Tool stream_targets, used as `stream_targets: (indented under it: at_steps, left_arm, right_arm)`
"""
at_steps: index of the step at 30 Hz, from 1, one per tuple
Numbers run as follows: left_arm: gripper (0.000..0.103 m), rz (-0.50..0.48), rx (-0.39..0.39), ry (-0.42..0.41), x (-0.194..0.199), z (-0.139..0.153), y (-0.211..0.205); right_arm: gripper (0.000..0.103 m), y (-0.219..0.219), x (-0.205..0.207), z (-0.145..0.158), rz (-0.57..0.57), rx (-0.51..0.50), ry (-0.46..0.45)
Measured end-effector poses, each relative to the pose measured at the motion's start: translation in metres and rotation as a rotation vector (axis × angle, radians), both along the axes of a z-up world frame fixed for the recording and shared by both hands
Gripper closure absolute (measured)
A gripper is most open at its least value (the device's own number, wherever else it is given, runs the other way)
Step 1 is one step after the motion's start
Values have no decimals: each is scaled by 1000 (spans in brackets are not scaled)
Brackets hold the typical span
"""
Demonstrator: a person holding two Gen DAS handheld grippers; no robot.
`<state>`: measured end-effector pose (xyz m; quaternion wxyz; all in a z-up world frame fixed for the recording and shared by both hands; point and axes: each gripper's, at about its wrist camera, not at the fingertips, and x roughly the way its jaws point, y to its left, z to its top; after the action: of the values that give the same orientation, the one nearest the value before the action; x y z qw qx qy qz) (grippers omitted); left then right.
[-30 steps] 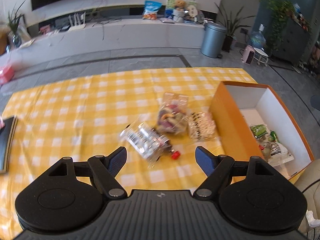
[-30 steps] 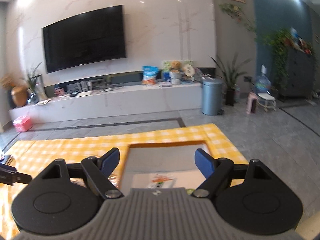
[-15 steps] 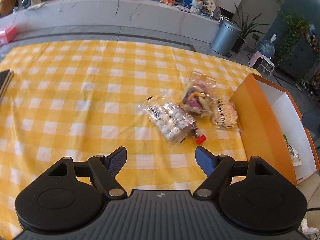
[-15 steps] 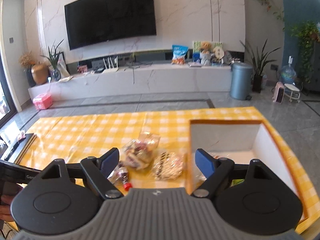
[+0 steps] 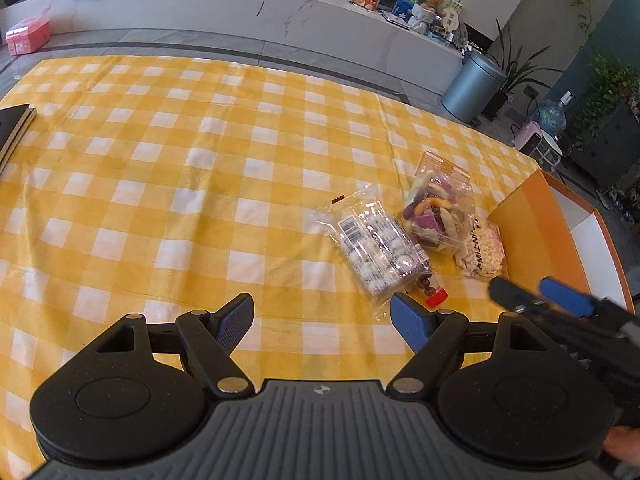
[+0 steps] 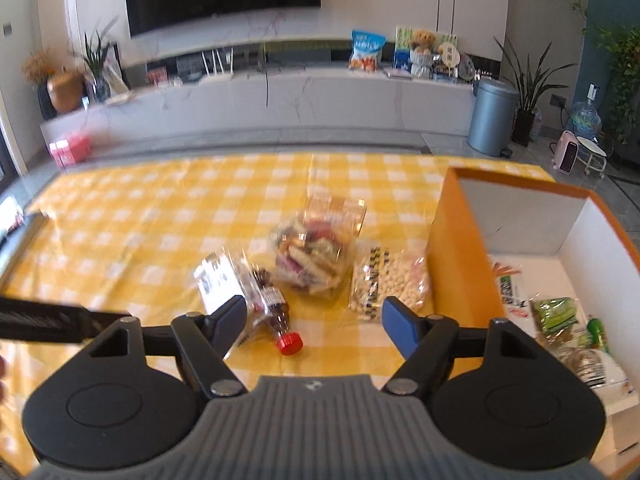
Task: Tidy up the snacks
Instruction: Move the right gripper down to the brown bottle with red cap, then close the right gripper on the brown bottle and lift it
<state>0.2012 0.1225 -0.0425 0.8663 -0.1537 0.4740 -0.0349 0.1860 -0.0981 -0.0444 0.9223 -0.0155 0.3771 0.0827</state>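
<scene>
While most of the checked cloth [image 5: 168, 184] lies bare, the work gathers at its right side, where the orange box [image 6: 456, 264] stands open with several packets [image 6: 560, 320] already inside on its white floor, so part of the sorting looks done. Four snacks are left on the cloth just beside the box wall: a clear bag of mixed chips [image 6: 312, 252] in the middle, a bag of pale puffs [image 6: 384, 280] touching or nearly touching the box, a clear bag of wrapped sweets [image 5: 372, 248] to the left, and a small bottle with a red cap [image 6: 290, 342] lying partly under that bag. By my reading the job is about half done, with these four still to go in. The left gripper [image 5: 322, 320] hovers over the cloth short of the sweets, jaws wide apart and holding nothing. The right gripper [image 6: 314, 320] hangs above the bottle and the puffs; its jaws are closing, yet nothing is clamped between them, and the bottle only shows in the gap below. A dark book [image 5: 12, 128] sits at the far left edge, well apart from the snacks
</scene>
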Motion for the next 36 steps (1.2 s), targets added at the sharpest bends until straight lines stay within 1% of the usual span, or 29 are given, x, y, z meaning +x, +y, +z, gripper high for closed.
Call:
stream_targets:
  at_steps: [1,4,5,8,9,11,18,20,22,23,26,28,31,34,36]
  left_arm:
    - [12,7,-3,3,1,0,1]
    - [12,24,-16,12,4,-1,5]
    - [12,29,-22,14,5,-2,6]
    - [12,29,-35,16,7,-3,5]
    - [12,25,-33,19,8,-4,4]
    - [12,19,-27,25,9,-7,2]
    - [13,4,-24,51,11,-13,-3]
    - [13,-4,-21,54,11,-14,-5]
    - [13,-8,-15,57,11,-15,-6]
    - [13,-11,-13,59,11,-16,-7]
    - [13,-15,-10,66,12,-18,-8]
    - [13,-16,-8,70,12,-19,-8]
    - [13,-19,-6,74,13,-19,-8]
    - [13,-20,-5,77,13,-19,-7]
    - [13,-21,-4,77,13,-19,-7]
  right_arm:
    - [38,3,4,-8,0,-13,14]
    - [41,14,16,-31,9,-108,36]
    - [42,16,19,-38,15,-118,49]
    - [44,14,30,-53,2,-71,104]
    - [45,14,33,-56,4,-61,109]
    - [47,17,36,-61,9,-77,106]
    - [51,28,40,-67,75,-113,79]
    - [58,32,40,-69,106,-125,65]
    - [75,35,40,-71,139,-124,58]
    - [79,35,40,-71,153,-115,58]
    - [80,36,38,-74,169,-113,49]
    - [84,36,35,-74,188,-123,47]
    - [84,35,28,-74,208,-129,55]
    - [84,27,20,-71,192,-87,99]
    - [84,22,13,-69,188,-80,126]
